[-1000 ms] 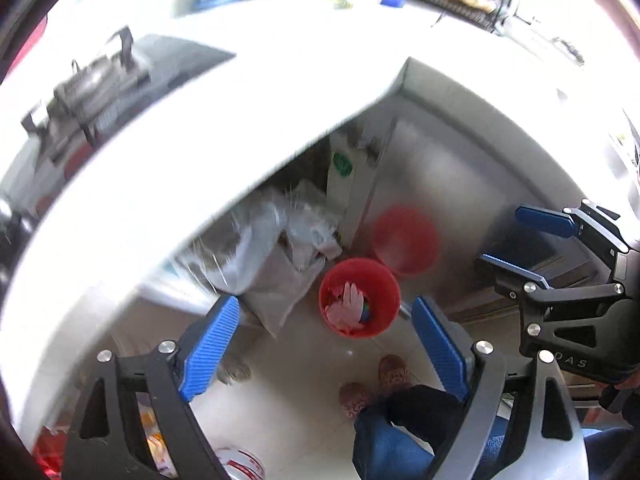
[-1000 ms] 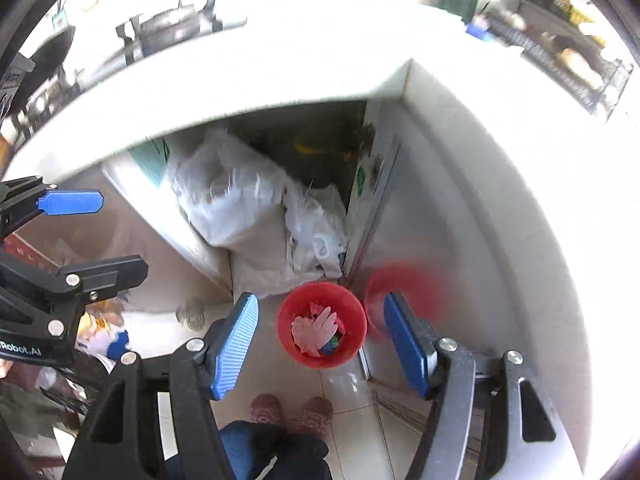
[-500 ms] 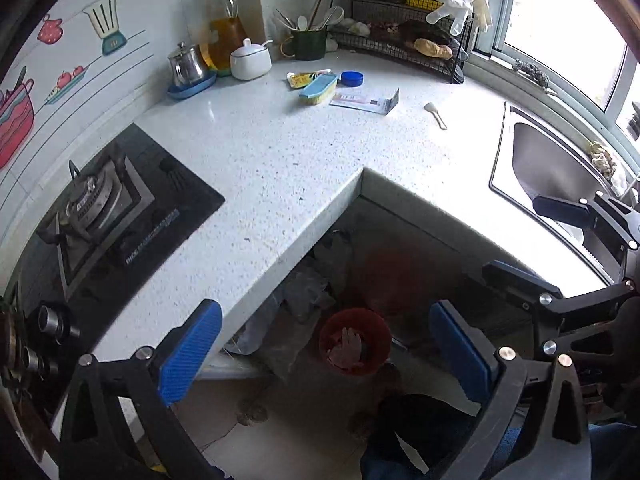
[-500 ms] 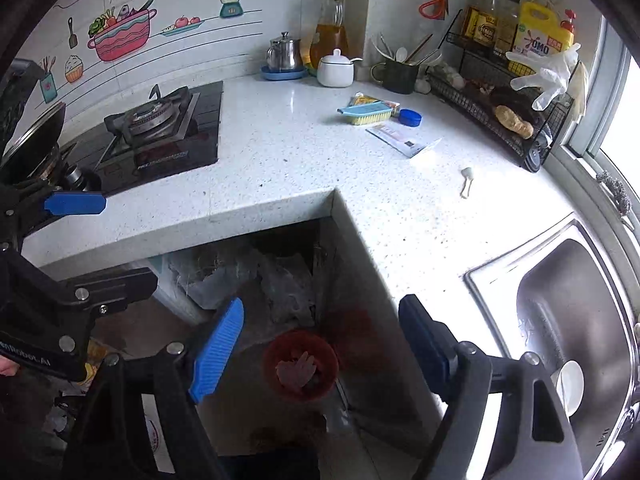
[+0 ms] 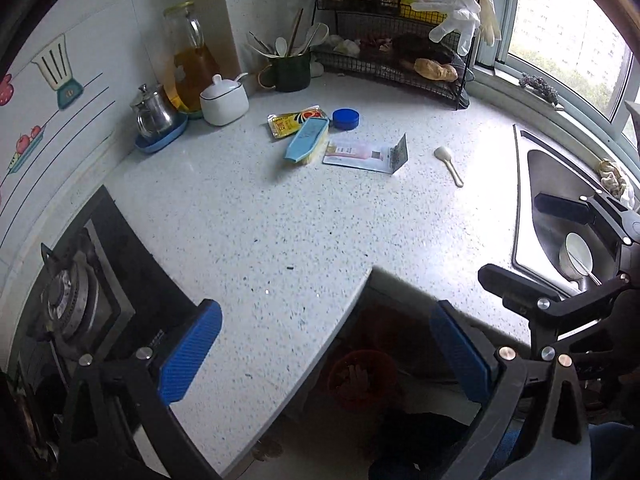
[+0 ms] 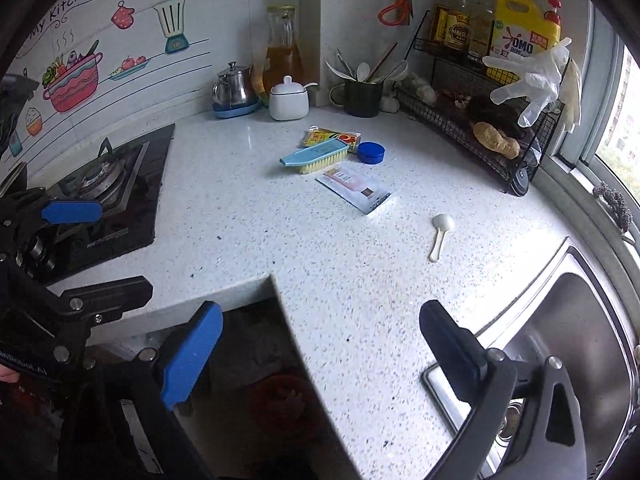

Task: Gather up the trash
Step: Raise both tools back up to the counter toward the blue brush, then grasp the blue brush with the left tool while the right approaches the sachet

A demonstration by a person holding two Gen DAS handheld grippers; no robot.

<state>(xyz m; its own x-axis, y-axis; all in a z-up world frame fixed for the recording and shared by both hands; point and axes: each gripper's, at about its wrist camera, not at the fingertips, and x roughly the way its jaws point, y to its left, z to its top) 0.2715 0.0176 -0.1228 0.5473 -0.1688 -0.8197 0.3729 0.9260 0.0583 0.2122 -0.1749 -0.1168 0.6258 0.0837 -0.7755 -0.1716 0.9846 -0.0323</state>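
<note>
Looking through the left wrist camera, the left gripper (image 5: 324, 356) gapes wide and empty, having risen from the red bin (image 5: 362, 378) on the floor to the desk (image 5: 256, 216). In the right wrist view, the right gripper (image 6: 320, 348), jaws just opened, holds nothing; flat packet (image 6: 354, 186) and white spoon (image 6: 440, 234) probably remain to collect.

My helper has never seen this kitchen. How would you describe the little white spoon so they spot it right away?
Start at the steel sink, then look just past it along the speckled countertop toward the wire rack. The white plastic spoon lies there alone, apart from the brush and packets.
</note>
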